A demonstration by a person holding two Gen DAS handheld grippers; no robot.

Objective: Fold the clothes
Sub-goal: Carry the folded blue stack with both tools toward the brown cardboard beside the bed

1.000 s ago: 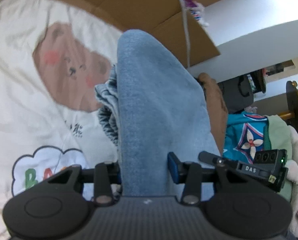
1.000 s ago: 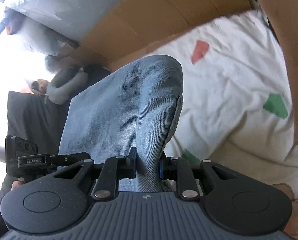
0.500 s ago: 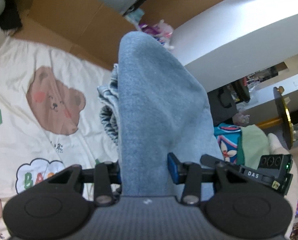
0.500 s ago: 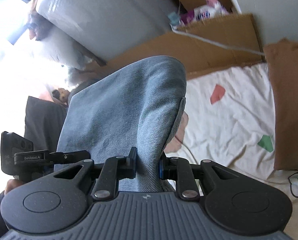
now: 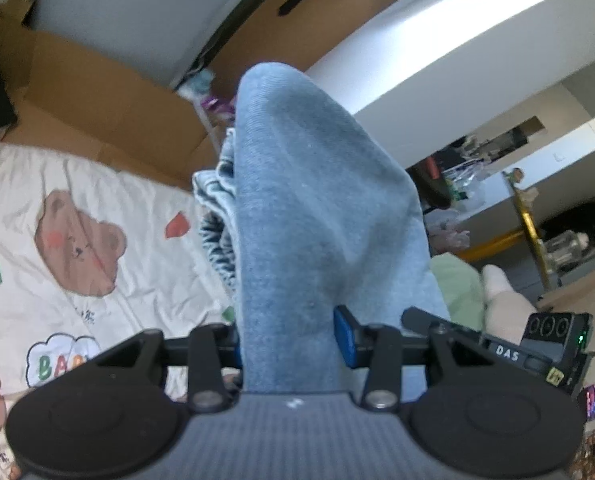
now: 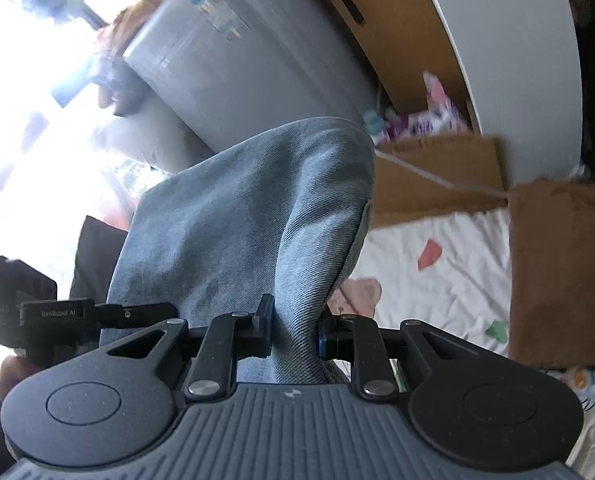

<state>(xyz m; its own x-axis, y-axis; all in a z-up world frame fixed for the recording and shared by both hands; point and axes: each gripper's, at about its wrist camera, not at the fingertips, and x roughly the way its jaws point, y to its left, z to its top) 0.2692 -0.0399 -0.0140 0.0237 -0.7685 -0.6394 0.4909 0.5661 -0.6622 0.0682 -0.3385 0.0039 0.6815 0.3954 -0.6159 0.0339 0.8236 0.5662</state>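
A pair of light blue jeans (image 5: 309, 208) hangs in the air, held at two places. My left gripper (image 5: 289, 344) is shut on a thick bunch of the denim, which drapes forward over its fingers and hides them. My right gripper (image 6: 293, 332) is shut on a narrower fold of the same jeans (image 6: 249, 216). Below lies a cream sheet (image 5: 57, 288) printed with brown bears, well under both grippers. The other gripper shows at the edge of each wrist view.
Brown cardboard (image 5: 97, 92) borders the sheet at the back. A brown cloth (image 6: 565, 272) lies on the sheet at the right in the right wrist view. A grey wrapped bundle (image 6: 233, 60) and a white curved counter (image 5: 437, 72) stand behind.
Both grippers have risen with the jeans still held. The bear sheet has dropped away and looks smaller, and more of the room behind has come into view.
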